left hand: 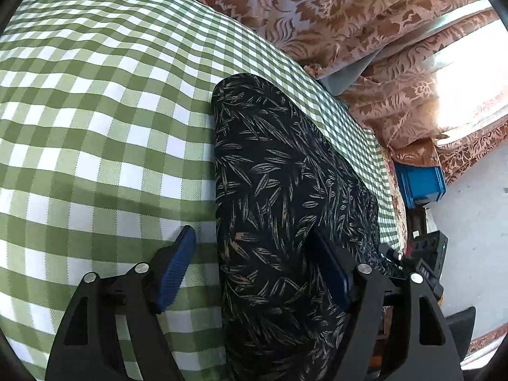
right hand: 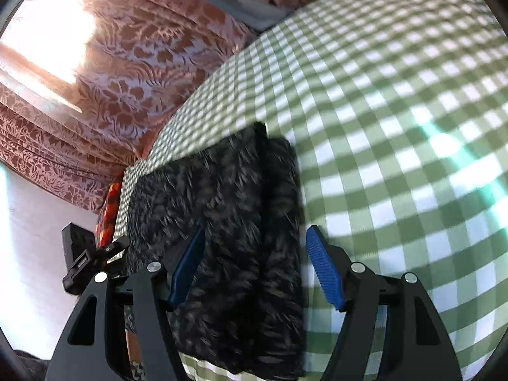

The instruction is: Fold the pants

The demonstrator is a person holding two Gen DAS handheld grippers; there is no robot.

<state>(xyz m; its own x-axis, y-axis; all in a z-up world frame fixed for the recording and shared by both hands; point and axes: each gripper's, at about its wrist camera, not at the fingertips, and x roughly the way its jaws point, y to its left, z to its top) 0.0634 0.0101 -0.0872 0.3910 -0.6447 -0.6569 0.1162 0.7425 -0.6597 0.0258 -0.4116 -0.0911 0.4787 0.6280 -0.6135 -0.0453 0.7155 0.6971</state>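
Observation:
The pants (left hand: 285, 174) are black with a pale leaf print. They lie folded into a narrow stack on the green-and-white checked sheet (left hand: 95, 127), near the sheet's edge. My left gripper (left hand: 254, 254) hovers open over the stack's left edge, with one blue pad (left hand: 177, 263) above the sheet and the other above the pants. In the blurred right wrist view the pants (right hand: 222, 206) show as a thick folded bundle. My right gripper (right hand: 257, 263) straddles it, open, and its right pad (right hand: 324, 270) hangs over the sheet (right hand: 397, 143).
Brown floral curtains (left hand: 365, 25) hang just behind the sheet's edge, lit by bright window glare. A blue crate (left hand: 419, 187) sits on the pale floor beyond that edge. The other gripper's black body (right hand: 82, 260) shows beside the pants. Checked sheet stretches wide on the far side.

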